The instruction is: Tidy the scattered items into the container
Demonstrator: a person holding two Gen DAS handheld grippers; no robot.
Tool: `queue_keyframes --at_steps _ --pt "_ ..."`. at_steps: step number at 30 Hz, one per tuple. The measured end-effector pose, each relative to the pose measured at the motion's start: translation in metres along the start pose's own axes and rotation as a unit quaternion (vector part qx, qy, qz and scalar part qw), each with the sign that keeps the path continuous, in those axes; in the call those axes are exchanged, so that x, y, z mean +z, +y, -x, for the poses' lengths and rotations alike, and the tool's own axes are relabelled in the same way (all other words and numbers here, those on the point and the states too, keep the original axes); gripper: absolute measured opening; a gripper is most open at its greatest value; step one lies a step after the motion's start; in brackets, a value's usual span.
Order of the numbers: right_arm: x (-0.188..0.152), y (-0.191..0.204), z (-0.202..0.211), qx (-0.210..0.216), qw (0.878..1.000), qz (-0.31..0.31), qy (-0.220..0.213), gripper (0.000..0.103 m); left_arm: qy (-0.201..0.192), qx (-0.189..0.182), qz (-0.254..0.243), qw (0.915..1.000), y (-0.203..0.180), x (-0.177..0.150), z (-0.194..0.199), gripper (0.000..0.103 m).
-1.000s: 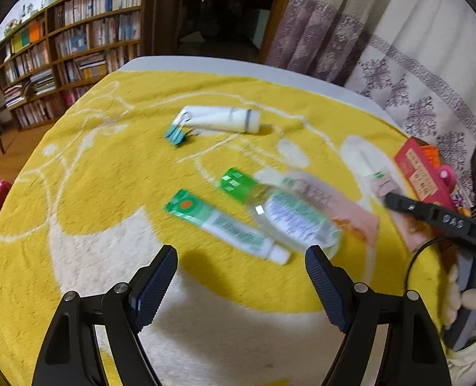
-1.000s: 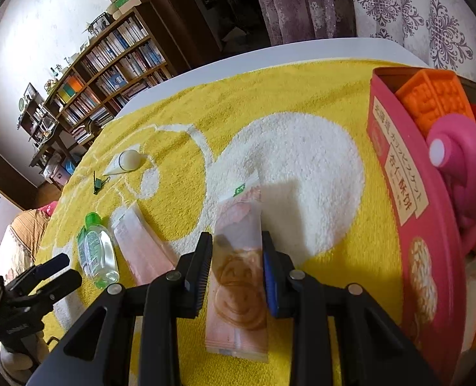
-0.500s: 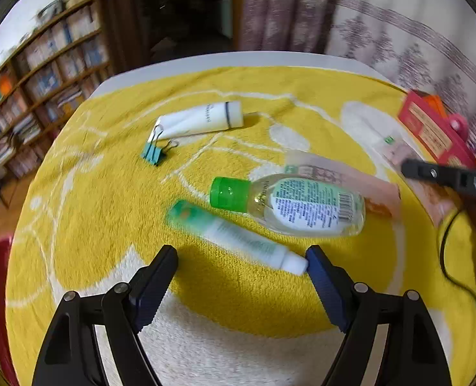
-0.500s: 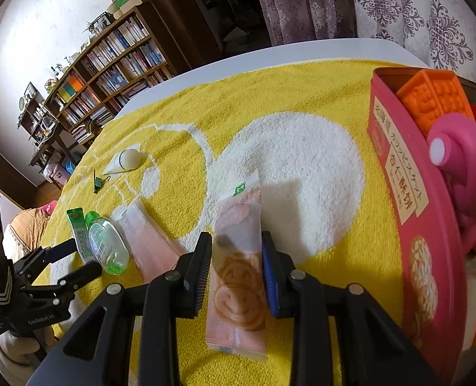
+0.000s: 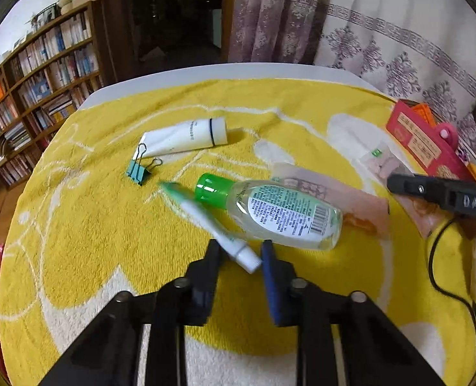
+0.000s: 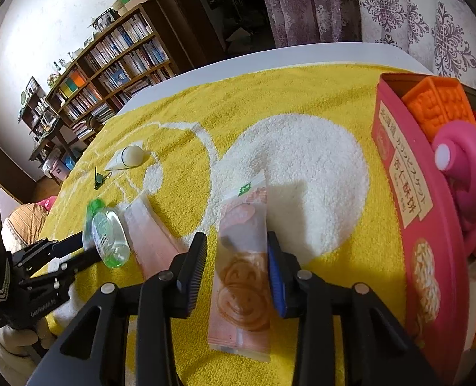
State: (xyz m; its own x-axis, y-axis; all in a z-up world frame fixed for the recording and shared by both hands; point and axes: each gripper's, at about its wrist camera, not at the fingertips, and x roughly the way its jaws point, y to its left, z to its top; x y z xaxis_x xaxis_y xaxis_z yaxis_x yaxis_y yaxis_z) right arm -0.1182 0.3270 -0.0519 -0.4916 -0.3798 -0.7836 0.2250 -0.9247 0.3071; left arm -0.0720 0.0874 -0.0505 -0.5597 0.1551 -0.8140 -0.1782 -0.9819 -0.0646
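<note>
My left gripper [image 5: 239,251] is shut on the white cap end of a slim green-and-white tube [image 5: 202,215], which points away across the yellow towel [image 5: 109,225]. A clear bottle with a green cap [image 5: 283,209] lies just right of the tube, touching it. My right gripper [image 6: 236,244] straddles a pink smiley snack packet [image 6: 241,276]. Its jaws are opening, and the left pad stands off the packet. The red box [image 6: 402,193] stands to the right of that gripper, holding an orange mould and a pink tape dispenser.
A second pink packet [image 5: 334,196] lies beyond the bottle. A white tube [image 5: 186,136] and a teal binder clip [image 5: 138,170] rest farther back on the towel. Bookshelves stand at the left and curtains hang behind the table.
My left gripper's jaws have gone from wide apart to shut on the slim tube's cap end, and the tube has swung to point away. My right gripper's jaws have widened slightly around the packet.
</note>
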Motion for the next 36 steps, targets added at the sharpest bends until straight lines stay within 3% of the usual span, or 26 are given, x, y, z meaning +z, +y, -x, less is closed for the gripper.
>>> queue_keyframes --at_steps 11,20,25,26,27,28,29,30,34,35,36 --pt "0.001 -0.009 0.004 0.003 1.0 -0.017 -0.01 0.039 -0.037 -0.013 0.043 0.9983 0.01 0.0 0.031 0.02" --pt "0.0 -0.008 0.002 0.001 1.0 -0.016 -0.007 0.039 -0.002 0.012 0.076 0.9971 0.022 0.002 0.011 0.02" --pt "0.0 -0.006 0.0 0.0 1.0 -0.012 -0.006 0.041 0.009 -0.005 0.096 0.9953 0.023 0.009 0.003 0.021" --pt "0.0 -0.005 0.0 0.0 1.0 -0.012 -0.006 0.042 0.011 -0.012 0.103 0.9946 0.023 0.01 0.002 0.025" --pt "0.0 -0.005 0.0 0.002 1.0 -0.012 -0.006 0.043 0.013 -0.013 0.107 0.9941 0.022 0.01 0.0 0.047" --pt "0.0 -0.005 0.0 0.002 1.0 -0.012 -0.006 0.044 0.017 -0.001 0.11 0.9938 0.021 0.01 -0.001 0.076" --pt "0.0 -0.006 0.0 0.002 1.0 -0.012 -0.006 0.044 0.016 0.014 0.113 0.9933 0.02 0.01 -0.003 0.086" --pt "0.0 -0.006 0.0 0.002 1.0 -0.011 -0.006 0.044 0.013 0.026 0.117 0.9927 0.021 0.009 -0.005 0.09" --pt "0.0 -0.004 0.0 0.002 1.0 -0.01 -0.006 0.046 0.01 0.037 0.094 0.9948 0.015 0.011 -0.014 0.087" --pt "0.0 -0.004 0.001 0.002 1.0 -0.01 -0.006 0.046 0.007 0.045 0.084 0.9954 0.013 0.012 -0.015 0.08" --pt "0.0 -0.004 0.001 0.002 1.0 -0.01 -0.006 0.046 0.004 0.06 0.069 0.9958 0.011 0.013 -0.014 0.054"
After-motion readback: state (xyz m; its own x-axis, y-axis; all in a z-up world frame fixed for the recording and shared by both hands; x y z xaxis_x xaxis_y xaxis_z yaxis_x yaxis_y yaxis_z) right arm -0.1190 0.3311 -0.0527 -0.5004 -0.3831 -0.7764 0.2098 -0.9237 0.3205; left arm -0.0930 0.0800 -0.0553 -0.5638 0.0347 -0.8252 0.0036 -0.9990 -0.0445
